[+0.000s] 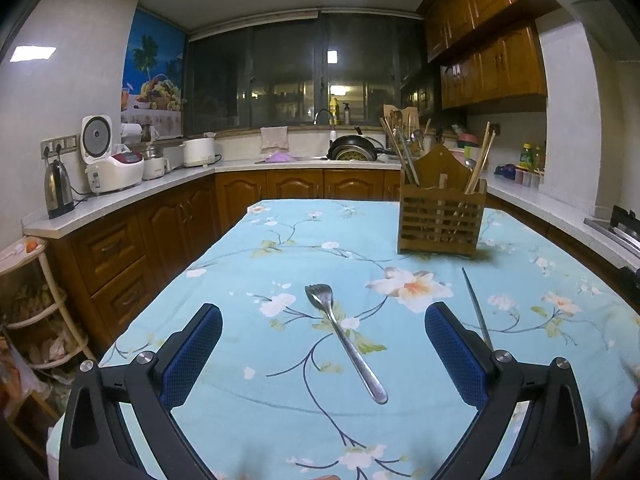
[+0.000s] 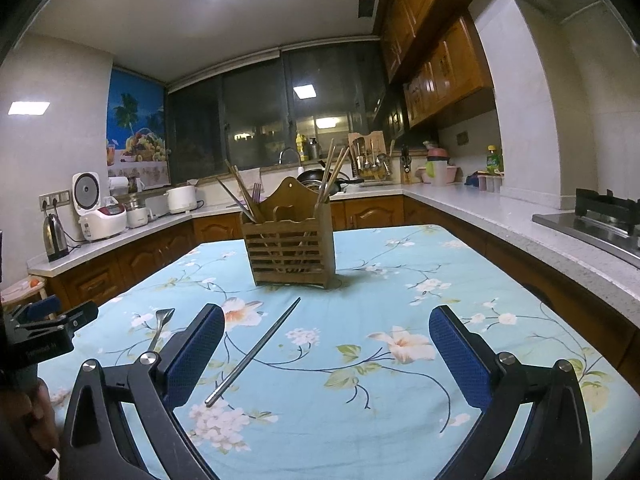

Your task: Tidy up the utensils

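A metal fork (image 1: 344, 340) lies on the blue floral tablecloth (image 1: 280, 240), tines pointing away, between the fingers of my open, empty left gripper (image 1: 323, 354). A metal chopstick (image 2: 254, 352) lies slanted on the cloth just inside the left finger of my open, empty right gripper (image 2: 326, 358); it also shows in the left wrist view (image 1: 478, 308). A wooden slatted utensil holder (image 2: 290, 236) stands upright farther back, with chopsticks and a fork in it; it also shows in the left wrist view (image 1: 440, 216). The fork's head (image 2: 162, 320) shows left of the right gripper.
The left gripper's body (image 2: 44, 328) shows at the left edge of the right wrist view. Kitchen counters (image 1: 132, 196) with rice cookers and a kettle (image 1: 58, 188) ring the table. A stove (image 2: 596, 220) sits at the right. A tiered rack (image 1: 32, 312) stands at the left.
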The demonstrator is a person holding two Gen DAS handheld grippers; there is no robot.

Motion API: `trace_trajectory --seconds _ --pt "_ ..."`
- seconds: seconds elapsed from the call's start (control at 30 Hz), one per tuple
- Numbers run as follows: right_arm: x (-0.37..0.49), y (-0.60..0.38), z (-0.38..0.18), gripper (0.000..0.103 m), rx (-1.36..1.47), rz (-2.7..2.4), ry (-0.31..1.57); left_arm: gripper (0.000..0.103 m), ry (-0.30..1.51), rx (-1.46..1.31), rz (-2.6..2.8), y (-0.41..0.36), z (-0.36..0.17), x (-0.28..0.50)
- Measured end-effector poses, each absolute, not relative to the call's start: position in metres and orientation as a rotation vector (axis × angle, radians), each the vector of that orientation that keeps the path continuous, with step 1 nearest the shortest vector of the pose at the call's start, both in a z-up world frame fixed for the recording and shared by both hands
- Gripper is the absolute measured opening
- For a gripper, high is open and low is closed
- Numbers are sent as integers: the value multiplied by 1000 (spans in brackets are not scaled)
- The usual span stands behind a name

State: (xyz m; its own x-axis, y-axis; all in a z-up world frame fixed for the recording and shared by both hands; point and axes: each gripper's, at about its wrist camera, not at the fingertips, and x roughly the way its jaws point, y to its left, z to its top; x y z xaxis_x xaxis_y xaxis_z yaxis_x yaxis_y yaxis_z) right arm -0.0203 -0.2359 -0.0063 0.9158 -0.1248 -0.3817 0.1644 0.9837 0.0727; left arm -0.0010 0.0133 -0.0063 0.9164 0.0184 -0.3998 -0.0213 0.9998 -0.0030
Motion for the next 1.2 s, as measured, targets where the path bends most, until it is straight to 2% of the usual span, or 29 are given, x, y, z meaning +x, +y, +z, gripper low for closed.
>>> trace_trajectory --seconds 1.2 --pt "-19 -227 0 103 121 -108 371 102 405 6 19 3 1 -5"
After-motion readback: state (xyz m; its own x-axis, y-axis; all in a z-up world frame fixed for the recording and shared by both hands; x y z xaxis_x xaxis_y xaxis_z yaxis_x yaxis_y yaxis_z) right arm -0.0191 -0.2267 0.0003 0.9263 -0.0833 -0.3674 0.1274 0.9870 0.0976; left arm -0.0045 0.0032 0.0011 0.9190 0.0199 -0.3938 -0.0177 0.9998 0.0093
